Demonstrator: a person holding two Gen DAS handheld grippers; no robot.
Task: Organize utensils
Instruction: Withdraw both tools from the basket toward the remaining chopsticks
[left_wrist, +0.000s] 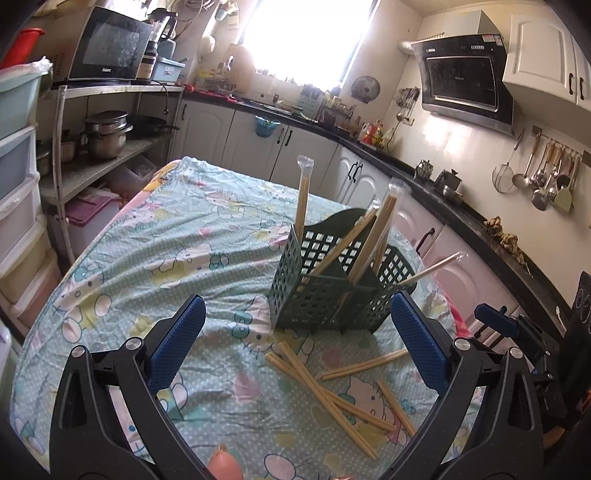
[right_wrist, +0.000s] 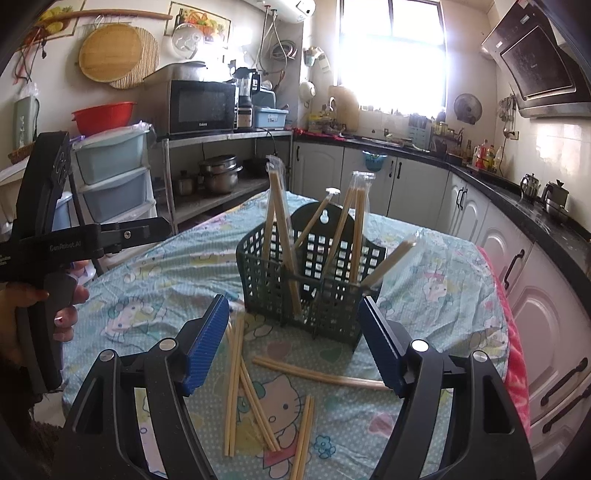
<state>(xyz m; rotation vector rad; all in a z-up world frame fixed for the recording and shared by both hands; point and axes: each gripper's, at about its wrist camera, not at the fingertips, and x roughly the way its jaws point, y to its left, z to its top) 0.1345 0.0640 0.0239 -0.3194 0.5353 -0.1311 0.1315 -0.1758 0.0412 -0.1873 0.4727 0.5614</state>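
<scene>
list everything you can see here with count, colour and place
caddy: one, dark green, mid-table
wrapped chopsticks: several pairs, tan in clear sleeves, standing in caddy
loose chopsticks: several pairs, tan, on cloth before caddy
tablecloth: one, pale blue cartoon print, over table
microwave: one, black, shelf behind
pots: a stack, steel, lower shelf
left gripper: black, blue pads, open, empty
right gripper: black, blue pads, open, empty

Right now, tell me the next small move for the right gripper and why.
Probably lower the right gripper onto one pair of chopsticks lying loose on the tablecloth and close on it. Its fingers stand open and empty, several pairs lie just below, and the green basket behind them already holds wrapped pairs upright.
</scene>
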